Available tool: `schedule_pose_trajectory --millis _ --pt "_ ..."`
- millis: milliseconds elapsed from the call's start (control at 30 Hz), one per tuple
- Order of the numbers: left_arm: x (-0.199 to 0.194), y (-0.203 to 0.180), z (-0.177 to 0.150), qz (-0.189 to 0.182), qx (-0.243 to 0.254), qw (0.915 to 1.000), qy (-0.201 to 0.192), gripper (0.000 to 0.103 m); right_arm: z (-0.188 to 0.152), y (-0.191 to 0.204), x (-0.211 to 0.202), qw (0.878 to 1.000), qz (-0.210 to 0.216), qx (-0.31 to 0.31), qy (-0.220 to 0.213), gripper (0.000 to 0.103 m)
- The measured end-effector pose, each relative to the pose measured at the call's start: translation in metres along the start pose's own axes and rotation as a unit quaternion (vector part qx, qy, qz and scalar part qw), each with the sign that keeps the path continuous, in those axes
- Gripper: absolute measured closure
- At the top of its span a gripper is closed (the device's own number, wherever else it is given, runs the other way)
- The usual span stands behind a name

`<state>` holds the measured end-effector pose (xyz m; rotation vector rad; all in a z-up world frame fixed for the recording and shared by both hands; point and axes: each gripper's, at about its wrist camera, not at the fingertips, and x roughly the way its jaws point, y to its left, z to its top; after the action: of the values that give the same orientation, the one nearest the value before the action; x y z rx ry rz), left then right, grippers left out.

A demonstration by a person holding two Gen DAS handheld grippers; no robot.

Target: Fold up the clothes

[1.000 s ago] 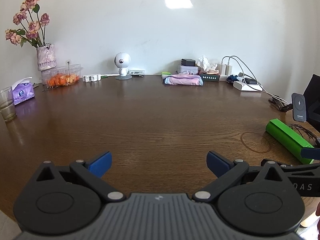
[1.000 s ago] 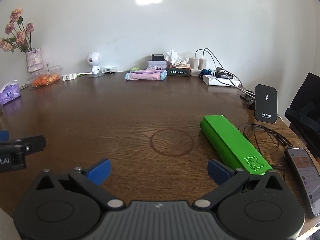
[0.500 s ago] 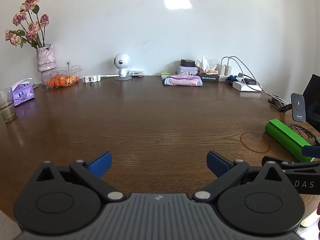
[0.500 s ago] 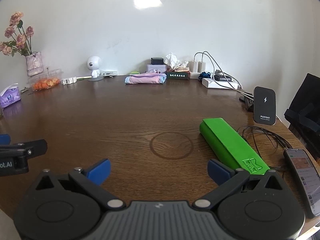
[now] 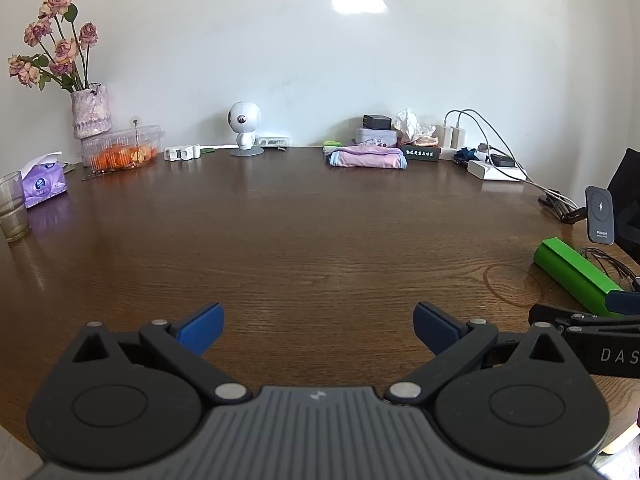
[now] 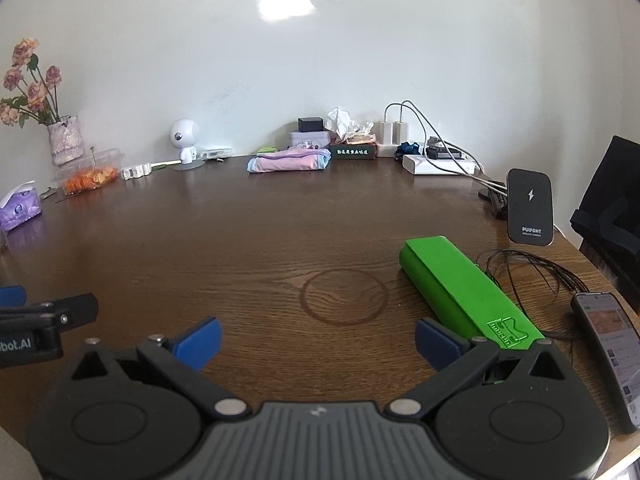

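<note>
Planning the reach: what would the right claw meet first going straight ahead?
Way looks free over bare table; the right claw would probably first meet the folded pink clothes.

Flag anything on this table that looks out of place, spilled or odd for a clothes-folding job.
Nothing is spilled or damaged. One oddity: the only clothes in view, a pink and blue stack, already lie folded at the far edge of the table, with no garment near the open left gripper or right gripper. A faint ring mark stains the wood.
</note>
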<state>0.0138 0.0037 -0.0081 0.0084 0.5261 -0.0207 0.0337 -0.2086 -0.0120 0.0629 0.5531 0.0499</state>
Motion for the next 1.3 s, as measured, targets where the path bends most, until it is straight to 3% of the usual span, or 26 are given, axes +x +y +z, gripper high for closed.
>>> schedule_pose_trajectory --millis 567,700,833,1067,1167,1300 --pt "0.021 0.001 0.013 0.0 0.002 0.9999 0.014 0.0 0.012 0.002 0.015 1.0 -0.001 0.001 0.01 0.0" --pt "0.056 0.008 0.041 -0.027 -0.008 0.998 0.056 0.0 0.036 -0.001 0.031 1.0 0.011 0.008 0.009 0.0" --pt "0.1 0.027 0.076 -0.042 -0.045 0.9952 0.076 0.0 0.077 -0.014 0.065 0.998 0.023 0.051 0.012 0.0" --pt "0.189 0.032 0.146 -0.038 -0.014 0.9984 0.04 0.0 0.154 -0.022 0.163 0.996 0.063 0.048 0.04 0.0" --pt "0.238 0.029 0.178 -0.049 -0.004 0.9981 0.036 0.0 0.185 -0.025 0.214 0.995 0.06 0.052 0.056 0.0" --pt "0.296 0.026 0.211 -0.035 -0.005 0.9991 0.025 0.0 0.222 -0.035 0.282 0.993 0.054 0.077 0.076 0.0"
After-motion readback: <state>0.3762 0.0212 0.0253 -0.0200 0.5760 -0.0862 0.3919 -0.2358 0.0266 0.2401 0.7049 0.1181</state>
